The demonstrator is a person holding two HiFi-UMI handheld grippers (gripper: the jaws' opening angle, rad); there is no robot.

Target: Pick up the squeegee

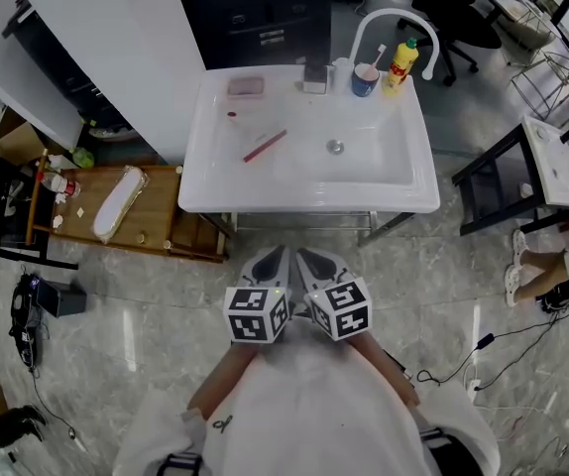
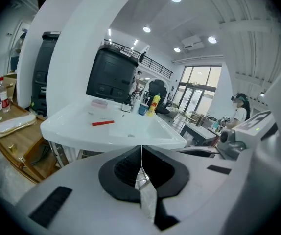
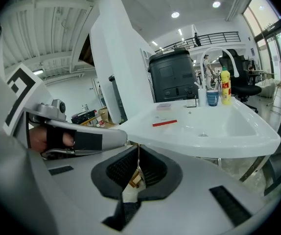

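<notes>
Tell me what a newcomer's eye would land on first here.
The big white sink fills the middle of the head view, with a red squeegee lying in its left half. At its back rim, a yellow bottle and a blue cup stand beside the curved white faucet. In front of the sink, the left gripper and right gripper are side by side, both shut and empty.

white sink [image 1: 205,172] is standing on a metal frame, with a black cabinet [image 1: 255,13] sitting behind it. pink soap dish [image 1: 246,86], curved white faucet [image 1: 389,15], blue cup [image 1: 365,80] and yellow bottle [image 1: 401,63] are lining the back rim. wooden bench [image 1: 161,216] is standing left of the sink, carrying a white bundle [image 1: 119,202].
</notes>
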